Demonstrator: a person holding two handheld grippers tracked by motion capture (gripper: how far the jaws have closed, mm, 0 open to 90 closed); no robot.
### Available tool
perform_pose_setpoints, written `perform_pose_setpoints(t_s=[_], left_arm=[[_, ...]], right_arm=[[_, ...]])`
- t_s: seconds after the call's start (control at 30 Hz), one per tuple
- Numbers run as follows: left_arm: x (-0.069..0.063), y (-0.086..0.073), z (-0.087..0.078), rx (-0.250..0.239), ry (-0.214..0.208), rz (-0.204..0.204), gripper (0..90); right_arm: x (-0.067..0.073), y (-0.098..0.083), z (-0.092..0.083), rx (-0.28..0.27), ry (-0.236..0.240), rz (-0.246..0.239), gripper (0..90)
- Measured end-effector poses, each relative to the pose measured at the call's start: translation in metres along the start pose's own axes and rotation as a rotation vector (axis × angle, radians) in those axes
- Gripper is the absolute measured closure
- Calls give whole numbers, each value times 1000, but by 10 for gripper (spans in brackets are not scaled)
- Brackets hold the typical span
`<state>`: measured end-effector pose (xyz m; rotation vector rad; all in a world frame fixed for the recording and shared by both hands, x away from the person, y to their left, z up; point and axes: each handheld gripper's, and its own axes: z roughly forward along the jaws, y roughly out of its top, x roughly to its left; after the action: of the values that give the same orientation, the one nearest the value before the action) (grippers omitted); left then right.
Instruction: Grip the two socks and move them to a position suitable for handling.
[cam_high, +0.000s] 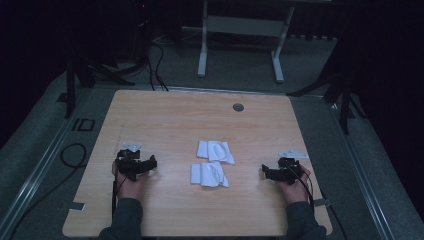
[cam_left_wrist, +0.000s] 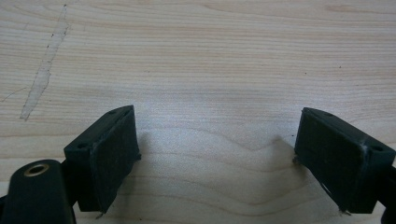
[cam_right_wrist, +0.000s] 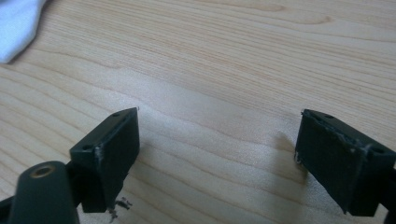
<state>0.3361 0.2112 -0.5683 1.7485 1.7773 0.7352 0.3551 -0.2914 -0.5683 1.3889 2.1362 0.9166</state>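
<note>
Left tool (cam_high: 134, 165): released, jaws wide over bare light wooden bench (cam_high: 165, 115).
Right tool (cam_high: 283, 171): released, empty.
Socks: two folded white cloth socks (cam_high: 212, 162) lay mid-bench, between both tools.
Risk: a shallow pinch could unfold a sock.

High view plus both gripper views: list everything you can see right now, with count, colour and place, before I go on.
White cloth pieces: two, white, mid-table, one behind the other.
Table: one, light wood, fills the centre; round grommet hole near the far edge.
Tape strips: two, grey, near corners of the table, left and right.
Frame legs: one pair, pale grey, on the floor beyond the table.
Cables: black, floor at left.
Left gripper: one, black, jaws open over bare wood.
Right gripper: one, black, jaws open, nothing between.
</note>
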Motion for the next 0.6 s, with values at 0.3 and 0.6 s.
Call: perform_pose_setpoints(t_s=[0.3,0.6], left_arm=[[0,0,0,-1,-2,3,134],[1,0,0,0,-11,13,137]], right_arm=[[0,0,0,0,-3,2,139],[3,2,-7,25,7,-10,356]])
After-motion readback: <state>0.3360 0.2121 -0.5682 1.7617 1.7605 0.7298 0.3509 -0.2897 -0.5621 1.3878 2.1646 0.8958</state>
